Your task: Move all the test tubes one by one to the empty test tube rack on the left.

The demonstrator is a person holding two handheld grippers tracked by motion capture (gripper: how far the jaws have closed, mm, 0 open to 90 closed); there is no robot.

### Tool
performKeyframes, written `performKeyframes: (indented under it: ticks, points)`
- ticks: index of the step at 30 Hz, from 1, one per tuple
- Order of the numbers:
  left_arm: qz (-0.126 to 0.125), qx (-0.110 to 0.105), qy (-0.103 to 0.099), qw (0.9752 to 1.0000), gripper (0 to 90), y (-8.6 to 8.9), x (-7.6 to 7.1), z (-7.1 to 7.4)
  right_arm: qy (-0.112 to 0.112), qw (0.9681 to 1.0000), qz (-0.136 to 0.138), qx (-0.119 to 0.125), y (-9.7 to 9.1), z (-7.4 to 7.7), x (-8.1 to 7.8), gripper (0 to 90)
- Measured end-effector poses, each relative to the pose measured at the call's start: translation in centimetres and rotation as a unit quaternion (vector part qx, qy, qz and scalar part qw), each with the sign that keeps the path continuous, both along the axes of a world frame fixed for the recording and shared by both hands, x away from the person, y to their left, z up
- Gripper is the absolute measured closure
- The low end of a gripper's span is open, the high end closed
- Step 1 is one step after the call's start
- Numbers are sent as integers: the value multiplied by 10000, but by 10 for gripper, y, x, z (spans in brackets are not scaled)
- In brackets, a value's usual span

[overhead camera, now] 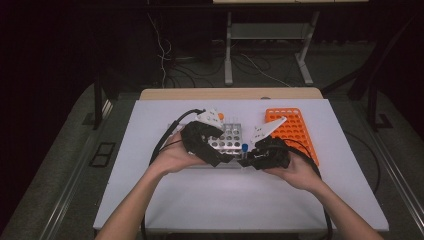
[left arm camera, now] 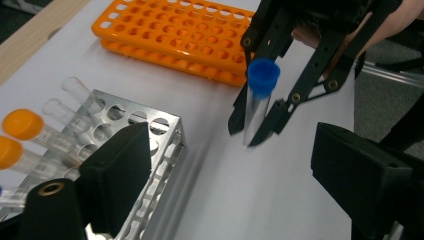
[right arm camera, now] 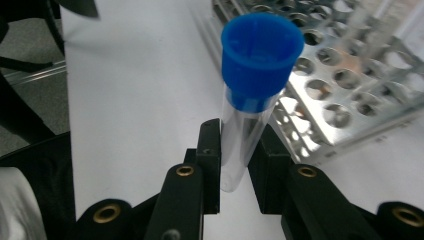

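Room dim, table (overhead camera: 240,200) lit bright from above. Glare on metal rack (right arm camera: 350,95) beyond right tongs (right arm camera: 239,165). Near jaws blurred, soft shadows beneath.

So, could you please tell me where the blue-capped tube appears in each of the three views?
High view: blue-capped tube at centre, just right of the metal rack.
Left gripper view: upper middle, clamped by the right gripper.
Right gripper view: centre, rising between the jaws.
Shared landmark: the metal rack.

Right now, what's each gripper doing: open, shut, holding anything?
Left gripper: jaws open, nothing between them.
Right gripper: jaws shut on the blue-capped test tube, held upright beside the metal tube rack.
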State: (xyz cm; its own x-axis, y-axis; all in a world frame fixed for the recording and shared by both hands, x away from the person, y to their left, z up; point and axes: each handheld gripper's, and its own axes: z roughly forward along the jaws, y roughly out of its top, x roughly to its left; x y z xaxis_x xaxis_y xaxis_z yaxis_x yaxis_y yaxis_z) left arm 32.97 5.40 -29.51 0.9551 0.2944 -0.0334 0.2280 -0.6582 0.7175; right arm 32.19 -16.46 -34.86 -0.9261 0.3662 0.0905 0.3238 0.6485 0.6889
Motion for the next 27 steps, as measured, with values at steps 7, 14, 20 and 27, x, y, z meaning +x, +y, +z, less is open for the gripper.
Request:
performKeyframes:
  ticks: [7,14,20,27]
  points:
    - [-262,177,57,9995,268,-7,-1,-6,-3,9997,258,-52,22,-4,-7,757]
    - [-479,156,124,9987,489,-4,-3,-5,27,9993,367,-2,36,-5,-11,757]
    - [-656,209,166,9975,637,-2,-4,-7,38,9992,386,132,41,-2,-11,756]
    - [-667,187,209,9974,733,2,-3,-5,21,9992,352,201,44,-2,-10,681]
